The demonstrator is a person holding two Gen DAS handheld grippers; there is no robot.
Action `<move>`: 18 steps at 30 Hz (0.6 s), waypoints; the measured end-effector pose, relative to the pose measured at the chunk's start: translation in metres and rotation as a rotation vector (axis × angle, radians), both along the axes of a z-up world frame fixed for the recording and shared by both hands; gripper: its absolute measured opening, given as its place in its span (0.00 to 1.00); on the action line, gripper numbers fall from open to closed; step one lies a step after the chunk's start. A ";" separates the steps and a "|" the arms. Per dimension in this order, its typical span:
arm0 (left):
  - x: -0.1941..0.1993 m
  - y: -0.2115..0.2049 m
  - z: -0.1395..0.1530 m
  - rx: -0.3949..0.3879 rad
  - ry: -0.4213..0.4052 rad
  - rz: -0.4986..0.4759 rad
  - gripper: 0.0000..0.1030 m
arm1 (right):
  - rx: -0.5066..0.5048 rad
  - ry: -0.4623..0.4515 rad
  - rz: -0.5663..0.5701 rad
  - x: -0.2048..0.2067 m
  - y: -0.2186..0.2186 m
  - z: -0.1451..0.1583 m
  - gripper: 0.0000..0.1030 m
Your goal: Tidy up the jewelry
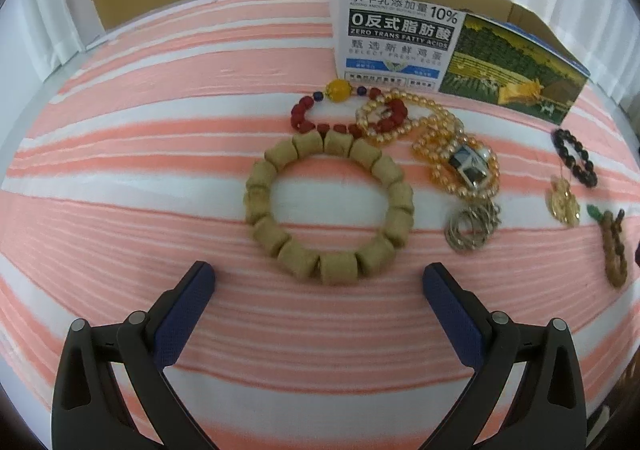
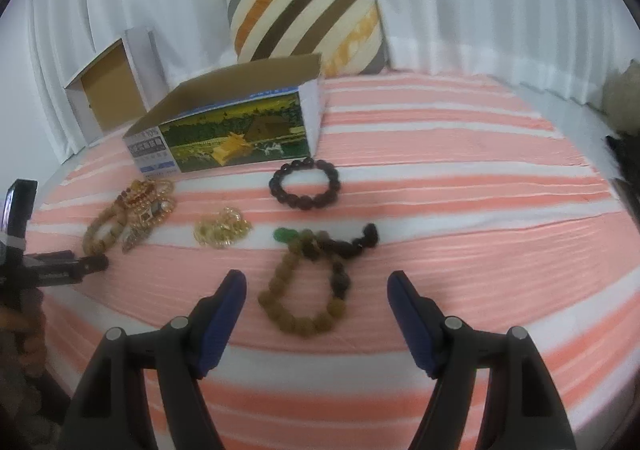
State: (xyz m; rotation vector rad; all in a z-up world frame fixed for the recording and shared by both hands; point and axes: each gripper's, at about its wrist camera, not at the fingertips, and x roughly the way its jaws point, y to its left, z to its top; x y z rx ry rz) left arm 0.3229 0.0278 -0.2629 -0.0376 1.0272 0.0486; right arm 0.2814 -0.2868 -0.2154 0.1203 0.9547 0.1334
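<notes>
My left gripper (image 1: pixel 319 276) is open and empty just short of a tan wooden bead bracelet (image 1: pixel 256 185). Behind it lie a red bead bracelet (image 1: pixel 298 115) with a yellow bead, a tangle of gold pearl necklaces (image 1: pixel 440 137) and silver rings (image 1: pixel 468 230). My right gripper (image 2: pixel 316 282) is open and empty, its fingers either side of a brown bead bracelet (image 2: pixel 280 314) with a green charm. A dark bead bracelet (image 2: pixel 306 183) and a gold pendant chain (image 2: pixel 222 230) lie beyond. The open printed cardboard box (image 2: pixel 236 129) stands behind the jewelry.
All lies on a bed with a pink and white striped cover (image 2: pixel 460 185). A second open white box (image 2: pixel 108 97) stands at the back left. A striped cushion (image 2: pixel 304 5) leans on white curtains. The left gripper tool (image 2: pixel 52 270) shows at the right view's left edge.
</notes>
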 end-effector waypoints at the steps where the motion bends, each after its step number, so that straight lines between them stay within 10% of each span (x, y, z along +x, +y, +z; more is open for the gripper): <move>1: 0.002 0.000 0.000 0.000 -0.001 -0.001 1.00 | 0.014 0.021 0.004 0.007 0.000 -0.002 0.72; 18: 0.030 0.002 -0.003 0.001 -0.024 -0.051 1.00 | -0.094 0.235 0.141 0.129 0.031 -0.045 0.74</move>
